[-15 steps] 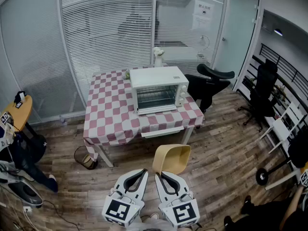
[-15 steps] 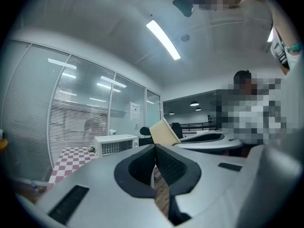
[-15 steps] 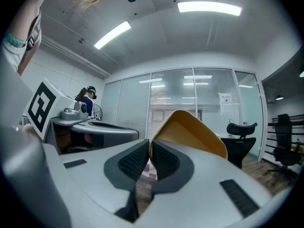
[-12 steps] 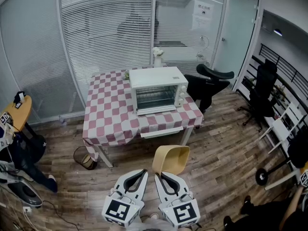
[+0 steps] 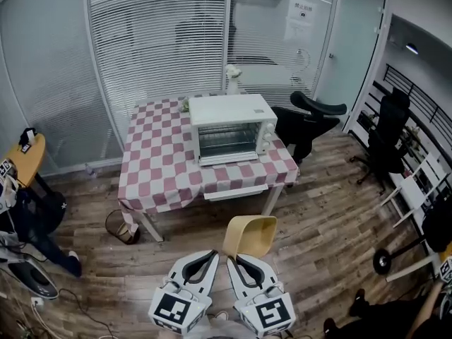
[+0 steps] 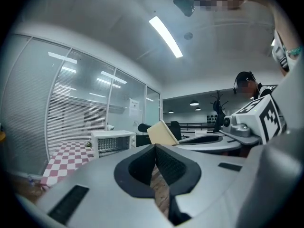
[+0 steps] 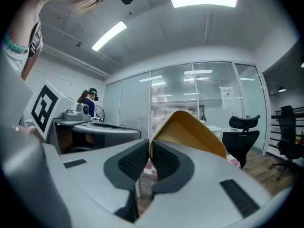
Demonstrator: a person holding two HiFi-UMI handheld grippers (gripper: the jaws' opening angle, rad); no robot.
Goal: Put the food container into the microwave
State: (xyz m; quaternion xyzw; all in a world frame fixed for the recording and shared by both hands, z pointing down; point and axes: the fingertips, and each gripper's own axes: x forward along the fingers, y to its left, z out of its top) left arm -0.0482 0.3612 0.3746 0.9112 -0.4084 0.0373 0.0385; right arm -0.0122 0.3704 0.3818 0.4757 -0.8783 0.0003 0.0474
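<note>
The desk (image 5: 162, 168), covered with a red-and-white checked cloth, stands on the wooden floor (image 5: 318, 217) in front of a glass wall with blinds. A black office chair (image 5: 311, 122) stands just beside the desk's right edge. The white microwave (image 5: 231, 127) stands on the right half of the desk, its glass front facing the near edge.

Both units are held side by side, low in the head view, above the floor and well short of the desk's near edge. Left hand-held gripper (image 5: 214, 253): jaws closed tip to tip, nothing between them. Right hand-held gripper (image 5: 231, 258): jaws narrow, clamped on the wall of the food container (image 5: 251, 236).

The food container is yellow-beige. It is tilted on its side, with its open mouth facing right in the head view. It is clear of the floor and well apart from the microwave.
</note>
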